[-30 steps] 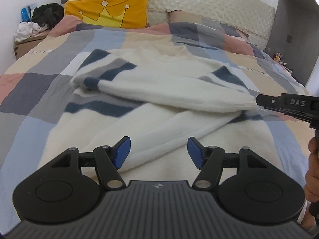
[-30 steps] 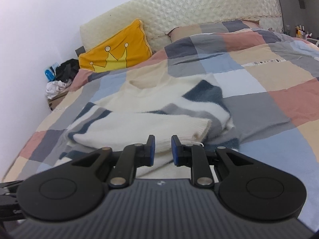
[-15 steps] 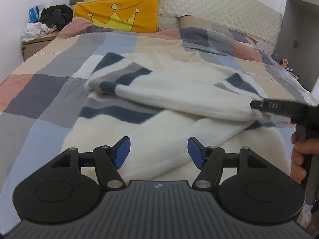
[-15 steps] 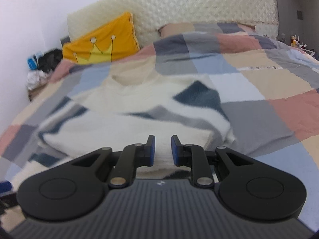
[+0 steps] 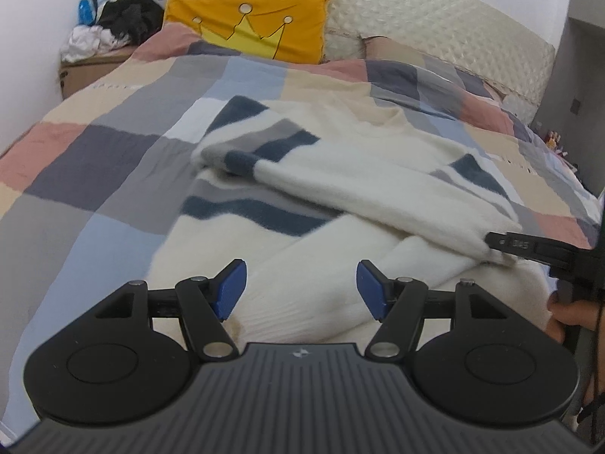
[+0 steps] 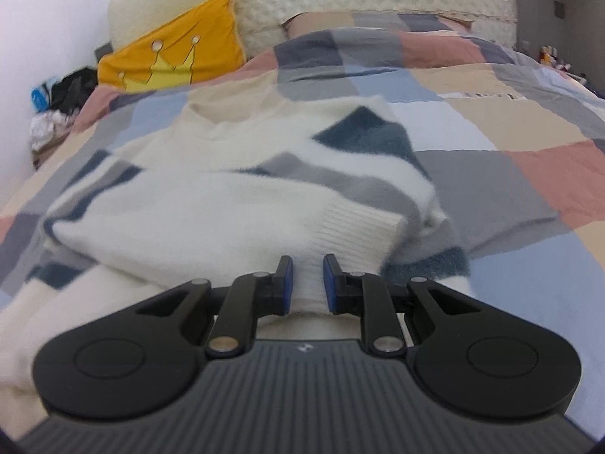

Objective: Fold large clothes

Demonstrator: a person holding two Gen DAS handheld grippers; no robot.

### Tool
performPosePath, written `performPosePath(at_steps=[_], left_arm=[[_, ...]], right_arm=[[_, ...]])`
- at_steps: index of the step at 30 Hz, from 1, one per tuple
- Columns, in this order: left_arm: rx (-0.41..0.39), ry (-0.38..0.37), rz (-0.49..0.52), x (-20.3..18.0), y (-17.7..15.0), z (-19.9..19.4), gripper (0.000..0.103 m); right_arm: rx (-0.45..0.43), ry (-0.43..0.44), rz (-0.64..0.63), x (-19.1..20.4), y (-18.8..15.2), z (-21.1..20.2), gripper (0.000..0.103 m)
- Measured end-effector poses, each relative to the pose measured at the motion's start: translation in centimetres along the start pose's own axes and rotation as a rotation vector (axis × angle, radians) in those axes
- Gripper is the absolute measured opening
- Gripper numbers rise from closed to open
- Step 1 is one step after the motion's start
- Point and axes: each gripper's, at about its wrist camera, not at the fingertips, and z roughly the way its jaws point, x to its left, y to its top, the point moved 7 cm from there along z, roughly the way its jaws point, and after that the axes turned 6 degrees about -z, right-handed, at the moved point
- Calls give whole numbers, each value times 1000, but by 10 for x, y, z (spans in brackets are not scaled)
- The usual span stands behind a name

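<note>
1. Sweater (image 5: 363, 204): a cream knit with navy and grey stripes lies spread on the patchwork duvet (image 5: 113, 159), its collar toward the headboard and its hem at the near edge of the bed, just below both grippers.

2. One sleeve (image 5: 378, 193) is folded across the body of the garment. Its long axis runs crosswise, from the striped shoulder on the left-hand side down to the ribbed cuff (image 6: 340, 227) on the right-hand side.

3. The right gripper (image 6: 306, 283) is the nearer tool by far. Its blue pads stand at a narrow gap with the cuff's white rib between them; in the left wrist view its black fingertips meet the end of the sleeve, which reads as a pinch on the cuff.

4. The left gripper (image 5: 300, 287) hovers with jaws wide apart and nothing between them, over the lower cream body of the sweater and well short of the folded sleeve.

5. A hand (image 5: 567, 314) at the right edge of the left wrist view holds the right tool's handle.

6. Judgement: whatever comes next turns on the sleeve's crosswise line. The cuff sits at the right-hand edge of the garment, so setting it down there would leave the sleeve lying straight across the chest, while the free left gripper is placed to take the hem directly beneath it.

7. A yellow crown cushion (image 5: 257, 22) leans at the headboard, well clear of the work.
</note>
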Motion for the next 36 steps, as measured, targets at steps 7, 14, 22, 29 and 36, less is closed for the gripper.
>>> performPosePath(at_steps=[7,14,22,29,36], left_arm=[[-16,35,-32,23,5,-13,70],[-6,125,-81,45,-1,-22,70],[-14,147,-223,84,2,-48,70],[20,228,-348,116,-5,-55,70],[104,234,-461,134,-25,-37,70]], right_arm=[[-27,5,98,-15,1,-38,22],[-75,-62,131,-36,6,-79,35],[-25,6,274,-67,-14,-120,50],[83,46,542,-99,-44,-118,71],[234,63,759,-112,-80,-97,71]])
